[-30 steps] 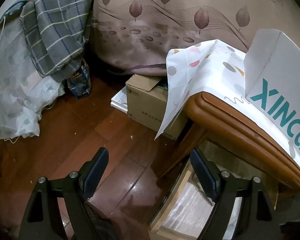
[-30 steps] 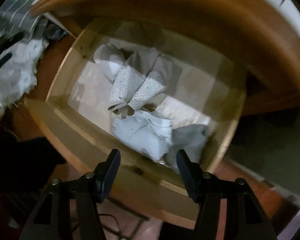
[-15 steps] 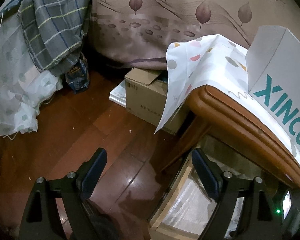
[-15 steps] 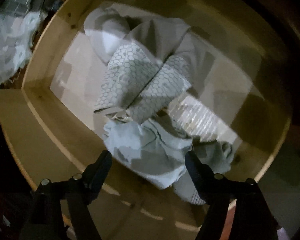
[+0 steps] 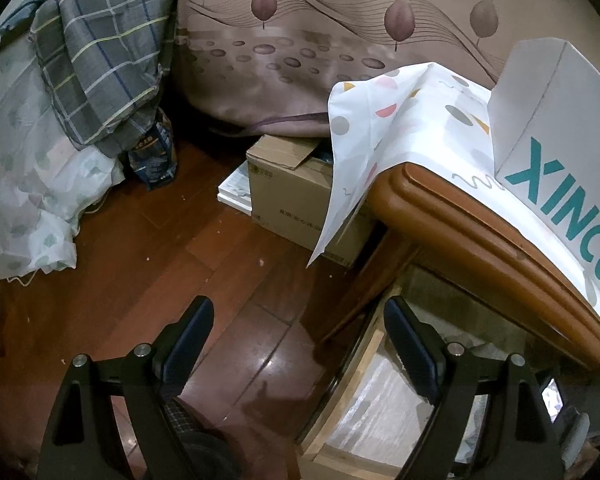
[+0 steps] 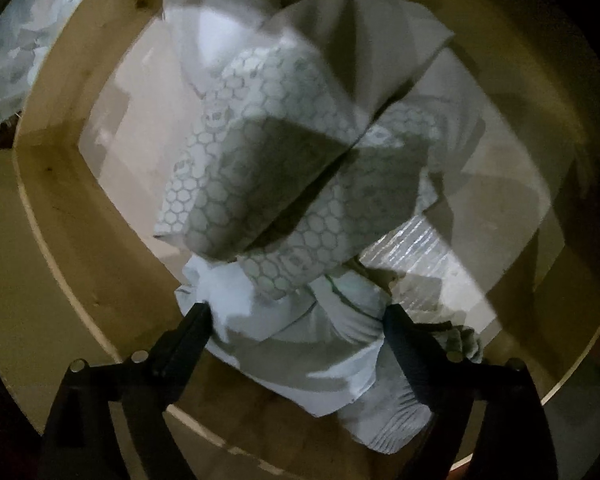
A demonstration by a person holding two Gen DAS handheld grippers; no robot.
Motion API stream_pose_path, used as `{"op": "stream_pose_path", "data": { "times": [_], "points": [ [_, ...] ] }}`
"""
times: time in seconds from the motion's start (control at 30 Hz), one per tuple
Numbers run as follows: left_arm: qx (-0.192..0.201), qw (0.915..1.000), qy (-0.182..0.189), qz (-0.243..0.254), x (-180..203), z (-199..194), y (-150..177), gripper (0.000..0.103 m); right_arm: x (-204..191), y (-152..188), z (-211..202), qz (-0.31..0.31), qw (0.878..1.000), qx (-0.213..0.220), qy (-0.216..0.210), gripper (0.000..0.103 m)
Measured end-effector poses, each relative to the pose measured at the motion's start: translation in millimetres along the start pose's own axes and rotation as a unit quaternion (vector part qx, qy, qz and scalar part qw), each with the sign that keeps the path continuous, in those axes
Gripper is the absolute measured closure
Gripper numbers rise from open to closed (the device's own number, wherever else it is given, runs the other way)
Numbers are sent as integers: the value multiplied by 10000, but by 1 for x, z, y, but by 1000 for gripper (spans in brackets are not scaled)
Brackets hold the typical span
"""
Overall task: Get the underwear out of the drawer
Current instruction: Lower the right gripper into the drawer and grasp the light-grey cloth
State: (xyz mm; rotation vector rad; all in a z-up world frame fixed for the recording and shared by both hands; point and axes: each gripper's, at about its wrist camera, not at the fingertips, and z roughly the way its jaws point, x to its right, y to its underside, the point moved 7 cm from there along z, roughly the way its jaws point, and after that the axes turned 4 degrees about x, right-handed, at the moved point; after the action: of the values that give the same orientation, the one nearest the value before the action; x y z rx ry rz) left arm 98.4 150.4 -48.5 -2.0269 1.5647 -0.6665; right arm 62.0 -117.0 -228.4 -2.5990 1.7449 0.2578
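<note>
In the right wrist view I look down into an open wooden drawer (image 6: 56, 216) holding folded underwear. A honeycomb-patterned pair (image 6: 260, 176) lies in the middle, a pale white-blue piece (image 6: 300, 344) nearest me. My right gripper (image 6: 296, 312) is low inside the drawer, its jaws still opening, one finger on each side of the pale piece; the pads do not press it. In the left wrist view my left gripper (image 5: 298, 312) hangs open and empty above the wood floor (image 5: 140, 248), beside the drawer's corner (image 5: 364, 364).
A brown desk top (image 5: 460, 232) with a dotted cloth (image 5: 400, 120) and a white XINCC box (image 5: 560, 152) overhangs the drawer. A cardboard box (image 5: 296, 192), a blue bag (image 5: 154, 152), plaid fabric (image 5: 100, 52) and pale bedding (image 5: 24, 184) stand on the floor.
My right gripper has sunk into the drawer and its jaws have widened around the pale piece. The left gripper has stayed where it was.
</note>
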Motion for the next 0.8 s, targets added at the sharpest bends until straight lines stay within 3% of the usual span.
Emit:
{"op": "stream_pose_path", "data": {
  "times": [0.27, 0.37, 0.43, 0.6, 0.8],
  "points": [
    [-3, 10000, 18, -14, 0, -1, 1, 18, -7, 1, 19, 178, 9991, -376, -25, 8],
    [12, 10000, 18, -18, 0, -1, 0, 18, -10, -1, 18, 184, 9990, -394, 37, 11],
    [2, 10000, 21, -14, 0, -1, 0, 18, -18, -2, 16, 217, 9990, -389, -35, 21],
    [10, 10000, 16, -7, 0, -1, 0, 18, -29, -6, 1, 157, 9997, -176, 79, 38],
    [-4, 10000, 27, -18, -1, -1, 0, 18, -40, -4, -30, 222, 9978, 508, 358, 45]
  ]
}}
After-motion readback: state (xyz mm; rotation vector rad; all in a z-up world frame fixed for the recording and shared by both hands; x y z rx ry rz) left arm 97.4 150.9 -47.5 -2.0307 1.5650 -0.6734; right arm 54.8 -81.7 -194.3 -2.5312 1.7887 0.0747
